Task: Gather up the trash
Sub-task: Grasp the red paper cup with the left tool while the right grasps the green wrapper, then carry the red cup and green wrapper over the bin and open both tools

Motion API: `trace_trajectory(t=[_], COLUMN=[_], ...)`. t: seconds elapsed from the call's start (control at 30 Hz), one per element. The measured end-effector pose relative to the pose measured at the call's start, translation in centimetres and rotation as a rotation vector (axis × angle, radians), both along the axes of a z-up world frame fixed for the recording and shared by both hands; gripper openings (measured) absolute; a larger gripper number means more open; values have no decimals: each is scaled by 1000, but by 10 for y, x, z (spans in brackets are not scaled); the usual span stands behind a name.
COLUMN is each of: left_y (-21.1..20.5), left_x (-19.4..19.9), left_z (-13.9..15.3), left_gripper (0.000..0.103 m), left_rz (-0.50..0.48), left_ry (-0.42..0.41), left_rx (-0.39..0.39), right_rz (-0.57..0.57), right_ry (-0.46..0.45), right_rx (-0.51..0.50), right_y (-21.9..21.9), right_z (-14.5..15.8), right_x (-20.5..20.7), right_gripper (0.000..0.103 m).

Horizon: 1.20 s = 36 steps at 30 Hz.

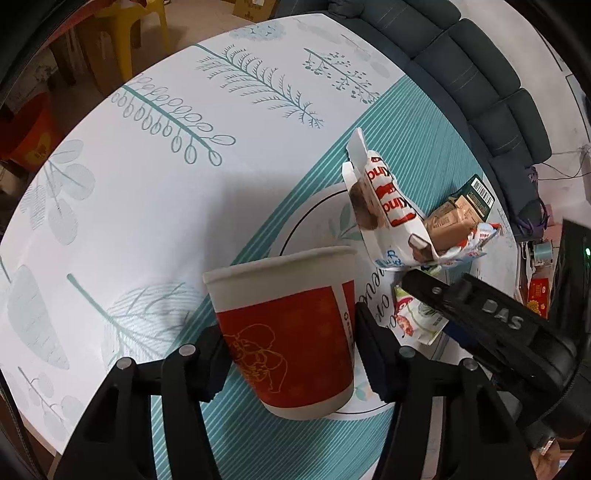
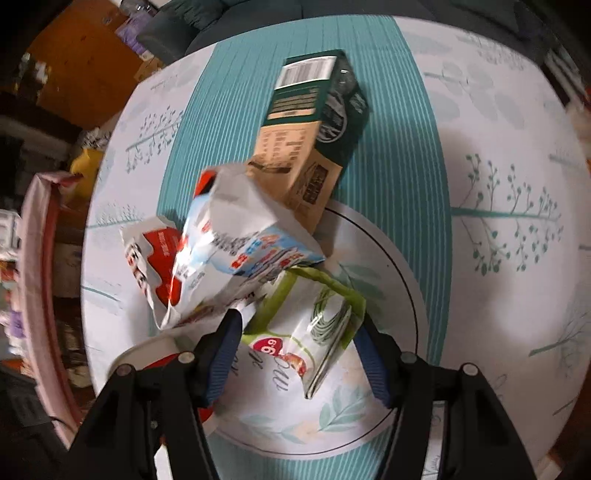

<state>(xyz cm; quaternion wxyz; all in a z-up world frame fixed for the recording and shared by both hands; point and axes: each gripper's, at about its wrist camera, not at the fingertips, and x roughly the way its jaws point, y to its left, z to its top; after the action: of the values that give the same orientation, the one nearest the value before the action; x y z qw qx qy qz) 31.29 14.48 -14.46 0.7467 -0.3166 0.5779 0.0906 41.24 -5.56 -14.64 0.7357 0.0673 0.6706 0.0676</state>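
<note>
A red and white paper cup stands on the table in the left wrist view, and my left gripper is shut on it, one pad against each side. Just right of it lies a trash pile: a red-white Kinder wrapper, a tan and green carton, a crumpled white-blue wrapper and a green-white wrapper. My right gripper points down over the pile, open. The green-white wrapper lies between its blue pads without being pressed. The cup's rim shows at that gripper's left.
The round table carries a white and teal leaf-print cloth. A dark sofa curves behind it. A yellow plastic stool and boxes stand beyond the far edge. A pink-rimmed bin sits beside the table in the right wrist view.
</note>
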Motion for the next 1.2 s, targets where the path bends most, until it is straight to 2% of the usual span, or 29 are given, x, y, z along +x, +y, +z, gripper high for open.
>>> trace_trajectory(t=[0.07,0.17,0.27,0.4,0.6,0.8,1.0,1.2], left_y=[-1,-1,1,6,6,-2,-7,-8], left_x=[-3,-10,-14,-26,-49,-84,-129,-190], left_z=[2,4,5,10,21,44,72,97], left_gripper=[57,56,55,55,55,55,55,55], left_rz=[-1,-8,-8,-6,-33,-96,-182,-292], left_ry=[-5,-8,-16,-29,-53,-84,-132,-177], left_rx=[3,22,23,24,25,38,57,95], right_rz=[35,97,119,118,100,105,148,138], right_ry=[-26,-80,-99,-78,-13,-13,-57,-68], right_rx=[-50,-128,-103,-24,134,257,307,321], right_y=[10,19,16,2,-31,-47,-52,-52], right_z=[0,1,3,5,11,37,71,86], right_x=[-2,-7,-11,-17,-33,-73,-129,-192], right_gripper=[60,46,35,30,29,29,29,29])
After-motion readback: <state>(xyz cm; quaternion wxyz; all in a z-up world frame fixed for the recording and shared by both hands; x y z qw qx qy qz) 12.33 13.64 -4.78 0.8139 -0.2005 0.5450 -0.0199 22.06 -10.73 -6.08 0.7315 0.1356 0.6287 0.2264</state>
